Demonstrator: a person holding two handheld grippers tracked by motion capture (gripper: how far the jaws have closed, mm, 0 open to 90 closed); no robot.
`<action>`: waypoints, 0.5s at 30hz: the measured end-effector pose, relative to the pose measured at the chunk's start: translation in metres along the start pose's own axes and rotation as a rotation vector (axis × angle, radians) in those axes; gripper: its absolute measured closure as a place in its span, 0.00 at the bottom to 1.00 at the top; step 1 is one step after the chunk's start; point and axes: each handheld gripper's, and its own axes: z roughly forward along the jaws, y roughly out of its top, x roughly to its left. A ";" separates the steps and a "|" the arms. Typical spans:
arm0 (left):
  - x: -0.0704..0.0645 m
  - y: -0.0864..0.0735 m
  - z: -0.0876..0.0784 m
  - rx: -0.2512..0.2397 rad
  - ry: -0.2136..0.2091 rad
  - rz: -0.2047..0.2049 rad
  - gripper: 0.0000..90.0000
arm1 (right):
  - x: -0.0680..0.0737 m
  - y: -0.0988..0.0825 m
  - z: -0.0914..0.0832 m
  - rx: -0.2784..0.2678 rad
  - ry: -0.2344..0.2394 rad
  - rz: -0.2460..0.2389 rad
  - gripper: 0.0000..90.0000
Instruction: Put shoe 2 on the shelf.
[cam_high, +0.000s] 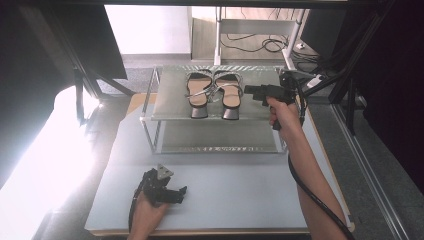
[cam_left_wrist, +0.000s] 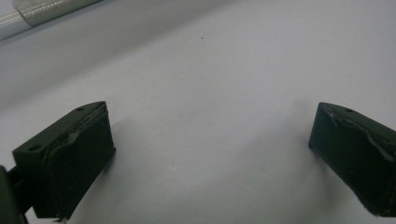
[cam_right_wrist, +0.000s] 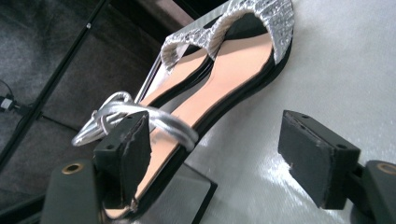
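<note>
The pair of silver-strapped block-heel sandals (cam_high: 214, 94) has tan insoles, black soles and glittering silver toe bands, with mirror-grey heels. The frosted grey glass shelf (cam_high: 170, 102) under them has a chrome frame. The pale grey surface (cam_high: 240, 190) is plain. Both tools, left (cam_high: 176, 195) and right (cam_high: 248, 90), are black.

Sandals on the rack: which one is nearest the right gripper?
The right-hand sandal of the pair, its side next to the right gripper. The other sandal lies beyond it, further left on the shelf.
</note>
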 end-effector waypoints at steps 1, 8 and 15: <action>0.000 0.000 0.000 0.000 0.000 0.000 0.00 | 0.000 -0.001 -0.001 0.004 0.000 -0.006 0.27; 0.000 0.000 0.000 0.000 0.000 0.000 0.00 | 0.003 -0.008 -0.011 0.017 -0.006 -0.039 0.23; 0.000 0.000 0.000 0.000 0.000 0.000 0.00 | 0.005 -0.018 -0.019 0.038 -0.008 -0.065 0.22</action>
